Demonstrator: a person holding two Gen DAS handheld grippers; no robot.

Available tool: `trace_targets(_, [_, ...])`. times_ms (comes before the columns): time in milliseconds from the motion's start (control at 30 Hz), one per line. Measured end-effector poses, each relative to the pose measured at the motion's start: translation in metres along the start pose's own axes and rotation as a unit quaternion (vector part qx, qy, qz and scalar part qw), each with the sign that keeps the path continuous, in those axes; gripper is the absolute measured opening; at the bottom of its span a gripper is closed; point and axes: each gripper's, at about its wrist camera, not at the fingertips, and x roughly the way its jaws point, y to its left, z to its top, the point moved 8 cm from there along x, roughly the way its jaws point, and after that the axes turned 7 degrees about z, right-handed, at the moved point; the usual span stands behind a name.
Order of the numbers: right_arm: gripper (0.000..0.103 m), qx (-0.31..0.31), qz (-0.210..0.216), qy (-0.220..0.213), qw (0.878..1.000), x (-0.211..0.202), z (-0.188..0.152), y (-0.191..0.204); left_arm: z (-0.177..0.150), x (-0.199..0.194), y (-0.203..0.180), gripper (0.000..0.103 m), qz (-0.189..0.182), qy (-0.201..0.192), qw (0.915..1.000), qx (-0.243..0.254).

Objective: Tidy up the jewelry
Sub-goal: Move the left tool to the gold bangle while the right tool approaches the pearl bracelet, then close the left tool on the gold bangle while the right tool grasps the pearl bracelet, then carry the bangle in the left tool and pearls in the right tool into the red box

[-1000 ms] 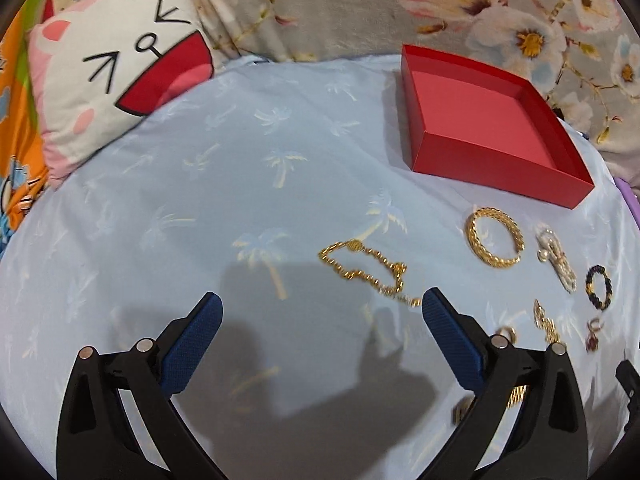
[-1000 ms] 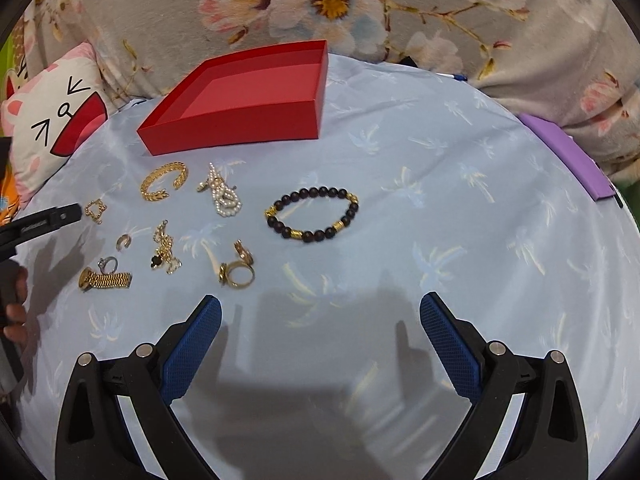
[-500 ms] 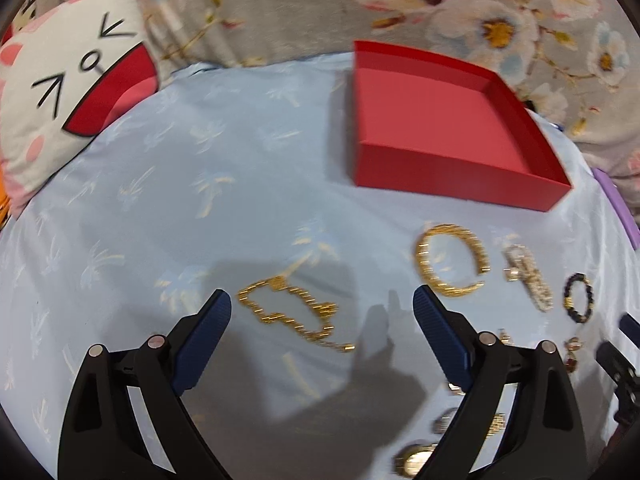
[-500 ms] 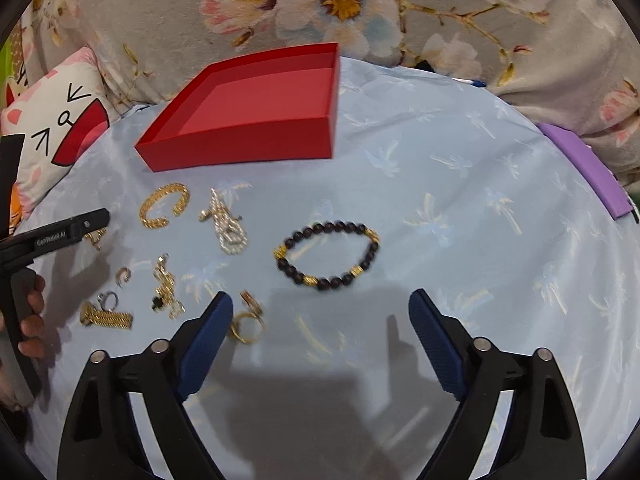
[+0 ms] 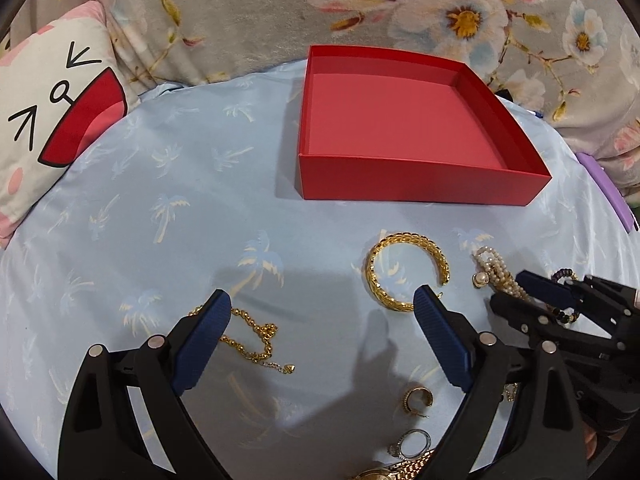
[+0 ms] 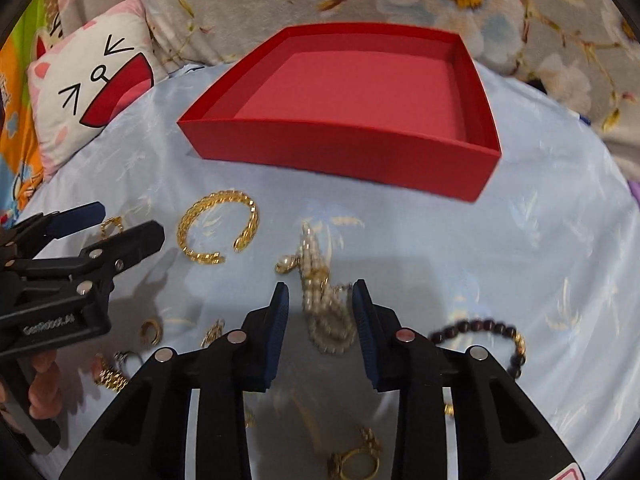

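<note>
Surface: pale blue cloth (image 5: pixel 168 184) w/ palm-tree print, spread over a soft bed. Behind it a grey floral blanket (image 5: pixel 248 8); cat-face cushion (image 5: pixel 52 116) well left of the red box. Purple strip (image 5: pixel 608 188) at the cloth's edge, right of the box.

Red box (image 5: pixel 404 124): shallow, open-topped, sits at the far side of the cloth, nothing in it. Cloth left of the box is bare; the stretch just in front of its near wall is also free. All jewelry lies nearer than the box.

Gold cuff (image 6: pixel 218 226) in front of box, left part. Pearl bracelet (image 6: pixel 324 300) in front of box, about centre. Dark bead bracelet (image 6: pixel 480 340) nearer and to the right. Gold chain (image 5: pixel 252 340) well in front of box, to the left. Small rings and earrings are scattered nearest the camera.

Right gripper (image 6: pixel 320 300): jaws have just been closing, pearl bracelet between the pads; contact can't be told, narrow gaps show either side.

Left gripper (image 5: pixel 320 312): fingers spread wide, nothing between them but cloth; left pad over the chain's end, right pad just beside the cuff.
</note>
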Motion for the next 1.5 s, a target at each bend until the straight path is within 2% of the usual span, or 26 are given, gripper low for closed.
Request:
trace_targets(33, [0.019, -0.004, -0.001, 0.000, 1.000, 0.001, 0.001, 0.000, 0.000, 0.001, -0.002, 0.090, -0.003, 0.002, 1.0000, 0.003])
trace_targets(333, [0.014, 0.018, -0.004, -0.017, 1.000, -0.023, -0.004, -0.017, 0.005, 0.020, -0.027, 0.090, -0.013, 0.012, 0.9994, 0.031])
trace_targets(400, [0.014, 0.021, -0.004, -0.021, 1.000, -0.029, -0.006, -0.020, 0.008, 0.024, -0.029, 0.084, -0.016, 0.014, 0.9994, 0.029])
trace_targets(500, [0.014, 0.027, -0.006, -0.026, 0.999, -0.037, -0.009, -0.023, 0.008, 0.031, -0.030, 0.071, -0.022, 0.024, 0.9991, 0.028])
trace_targets(700, [0.014, 0.035, 0.003, -0.026, 0.999, -0.038, -0.011, -0.024, 0.010, 0.029, -0.030, 0.043, -0.019, 0.014, 0.9992, 0.034])
trace_targets(767, [0.014, 0.036, 0.003, -0.026, 0.999, -0.038, -0.012, -0.024, 0.010, 0.028, -0.030, 0.024, -0.025, 0.014, 0.9990, 0.033])
trace_targets(800, [0.014, 0.037, 0.003, -0.027, 0.999, -0.039, -0.012, -0.024, 0.010, 0.028, -0.030, 0.020, -0.029, 0.014, 0.9989, 0.035])
trace_targets(833, [0.014, 0.037, 0.003, -0.028, 0.999, -0.039, -0.012, -0.024, 0.009, 0.027, -0.031, 0.010, -0.032, 0.015, 0.9988, 0.034])
trace_targets(867, [0.014, 0.038, 0.003, -0.029, 0.999, -0.040, -0.012, -0.025, 0.009, 0.027, -0.031, 0.005, -0.037, 0.016, 0.9986, 0.035])
trace_targets(1100, [0.014, 0.036, 0.003, -0.042, 0.998, -0.051, -0.007, -0.024, 0.008, 0.015, -0.035, 0.003, -0.049, 0.014, 0.9979, 0.040])
trace_targets(1233, [0.014, 0.030, 0.008, -0.056, 0.998, -0.067, 0.010, -0.023, 0.023, -0.007, -0.038, 0.003, -0.064, -0.002, 0.9970, 0.043])
trace_targets(1367, [0.014, 0.019, 0.003, -0.078, 0.997, -0.083, 0.052, -0.026, 0.065, -0.033, -0.039, 0.004, -0.061, -0.042, 0.9962, 0.046])
trace_targets(1500, [0.014, 0.036, 0.013, -0.088, 0.995, -0.082, 0.114, -0.037, 0.123, -0.038, -0.039, 0.004, -0.054, -0.069, 0.9955, 0.036])
